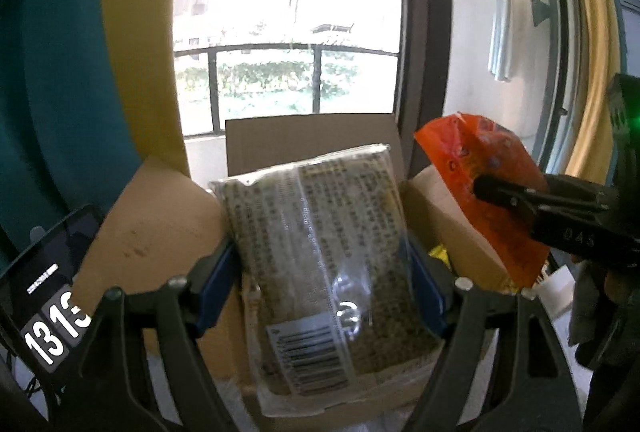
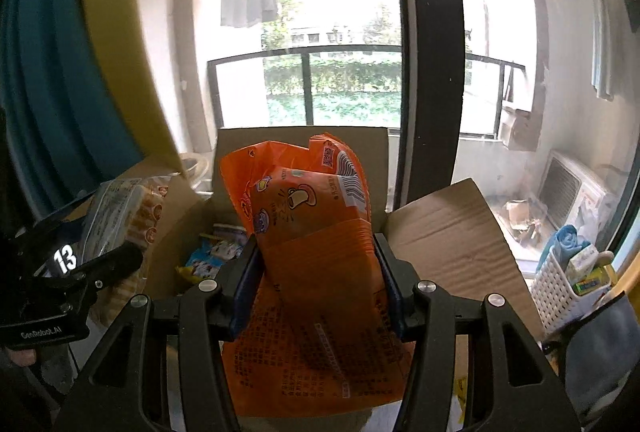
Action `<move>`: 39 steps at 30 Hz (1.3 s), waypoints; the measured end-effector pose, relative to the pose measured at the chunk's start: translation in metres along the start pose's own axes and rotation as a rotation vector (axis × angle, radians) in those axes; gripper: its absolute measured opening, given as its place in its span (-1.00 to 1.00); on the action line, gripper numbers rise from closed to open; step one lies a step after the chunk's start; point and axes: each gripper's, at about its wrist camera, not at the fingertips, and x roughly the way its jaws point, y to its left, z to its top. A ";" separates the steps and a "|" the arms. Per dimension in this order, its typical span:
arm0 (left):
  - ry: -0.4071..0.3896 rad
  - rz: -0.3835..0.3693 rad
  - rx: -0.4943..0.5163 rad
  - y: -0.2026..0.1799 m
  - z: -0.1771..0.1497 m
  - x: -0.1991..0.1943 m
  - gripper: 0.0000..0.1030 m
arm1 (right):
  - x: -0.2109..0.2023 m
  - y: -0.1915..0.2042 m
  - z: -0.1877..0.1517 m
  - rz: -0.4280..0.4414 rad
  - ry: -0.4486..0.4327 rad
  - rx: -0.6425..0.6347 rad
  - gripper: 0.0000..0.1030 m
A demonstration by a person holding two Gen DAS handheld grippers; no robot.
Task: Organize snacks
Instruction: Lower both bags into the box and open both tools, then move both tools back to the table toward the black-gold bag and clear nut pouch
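A clear packet (image 1: 328, 252) with dense print and a barcode on its back stands upright between the blue pads (image 1: 218, 284) of my left gripper (image 1: 324, 272), which is shut on it. It hangs over an open cardboard box (image 1: 308, 136). My right gripper (image 2: 316, 272) is shut on an orange snack bag (image 2: 312, 216), held over the same box (image 2: 300, 140). In the left wrist view the orange bag (image 1: 472, 156) and the right gripper's finger (image 1: 492, 190) show at right. In the right wrist view the left gripper (image 2: 120, 260) and its packet (image 2: 116, 212) show at left.
Small blue and yellow snack packs (image 2: 212, 260) lie inside the box. Its flaps (image 2: 448, 236) spread outward. A white basket (image 2: 560, 284) with items stands at right. A phone (image 1: 48, 284) shows digits at left. Behind the box is a window with a black frame (image 2: 428, 52).
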 end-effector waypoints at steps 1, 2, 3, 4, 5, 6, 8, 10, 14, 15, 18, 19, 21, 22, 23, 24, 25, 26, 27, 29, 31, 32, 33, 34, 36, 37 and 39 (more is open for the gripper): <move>0.013 0.007 -0.003 0.001 0.003 0.007 0.56 | 0.004 -0.001 0.001 -0.010 -0.002 0.006 0.08; 0.029 0.012 0.003 0.001 0.006 0.015 0.57 | 0.005 -0.002 0.004 -0.016 -0.001 0.011 0.08; 0.039 0.017 0.008 0.001 0.008 0.020 0.58 | 0.009 -0.004 0.007 -0.020 -0.002 0.019 0.08; 0.046 0.027 0.007 0.002 0.009 0.024 0.62 | 0.013 -0.006 0.010 -0.026 -0.006 0.023 0.09; 0.044 0.035 0.001 0.003 0.010 0.027 0.66 | 0.017 -0.007 0.014 -0.036 -0.010 0.027 0.09; 0.038 0.036 -0.007 0.005 0.012 0.028 0.76 | 0.020 -0.008 0.017 -0.045 -0.008 0.032 0.15; 0.031 0.037 -0.023 0.007 0.014 0.027 0.82 | 0.027 -0.010 0.022 -0.069 -0.005 0.040 0.39; 0.034 0.040 -0.039 0.010 0.016 0.027 0.85 | 0.028 -0.008 0.025 -0.080 -0.012 0.018 0.51; 0.026 0.047 -0.056 0.017 0.018 0.024 0.87 | 0.022 -0.003 0.024 -0.069 -0.017 0.000 0.51; 0.021 0.044 -0.061 0.018 0.019 0.020 0.87 | 0.020 -0.001 0.020 -0.067 -0.012 -0.006 0.51; 0.017 0.048 -0.060 0.016 0.017 0.012 0.88 | 0.018 0.001 0.016 -0.059 0.006 -0.007 0.51; 0.014 0.049 -0.057 0.015 0.017 0.008 0.88 | 0.016 0.002 0.014 -0.057 0.011 -0.007 0.51; 0.011 0.049 -0.052 0.012 0.018 0.003 0.89 | 0.013 0.001 0.012 -0.052 0.019 -0.007 0.51; 0.008 0.045 -0.051 0.011 0.017 -0.001 0.89 | 0.011 0.001 0.012 -0.050 0.020 -0.008 0.51; 0.005 0.042 -0.051 0.010 0.017 -0.004 0.89 | 0.009 0.002 0.012 -0.049 0.021 -0.010 0.51; 0.001 0.041 -0.052 0.010 0.017 -0.008 0.89 | 0.006 0.004 0.010 -0.045 0.025 -0.013 0.51; -0.004 0.040 -0.056 0.010 0.017 -0.013 0.89 | 0.003 0.005 0.009 -0.042 0.027 -0.014 0.51; -0.008 0.039 -0.058 0.010 0.016 -0.017 0.89 | 0.000 0.007 0.008 -0.037 0.028 -0.016 0.51; -0.011 0.037 -0.062 0.010 0.015 -0.022 0.89 | -0.004 0.008 0.007 -0.032 0.028 -0.019 0.51; -0.014 0.034 -0.067 0.011 0.013 -0.030 0.89 | -0.013 0.011 0.005 -0.028 0.024 -0.019 0.51; -0.015 0.034 -0.068 0.010 0.009 -0.037 0.89 | -0.022 0.013 0.002 -0.019 0.020 -0.020 0.51; -0.016 0.034 -0.069 0.010 0.007 -0.041 0.89 | -0.028 0.014 0.001 -0.016 0.016 -0.021 0.51; -0.018 0.035 -0.070 0.010 0.005 -0.044 0.89 | -0.032 0.015 0.000 -0.014 0.013 -0.019 0.51; -0.019 0.036 -0.070 0.010 0.002 -0.049 0.89 | -0.036 0.015 -0.001 -0.010 0.011 -0.016 0.51; -0.021 0.037 -0.071 0.009 -0.003 -0.057 0.89 | -0.045 0.018 -0.007 -0.006 0.011 -0.019 0.51; -0.022 0.037 -0.073 0.008 -0.006 -0.062 0.89 | -0.048 0.019 -0.008 -0.004 0.012 -0.021 0.51; -0.025 0.034 -0.076 0.006 -0.012 -0.072 0.89 | -0.056 0.022 -0.013 0.004 0.012 -0.023 0.51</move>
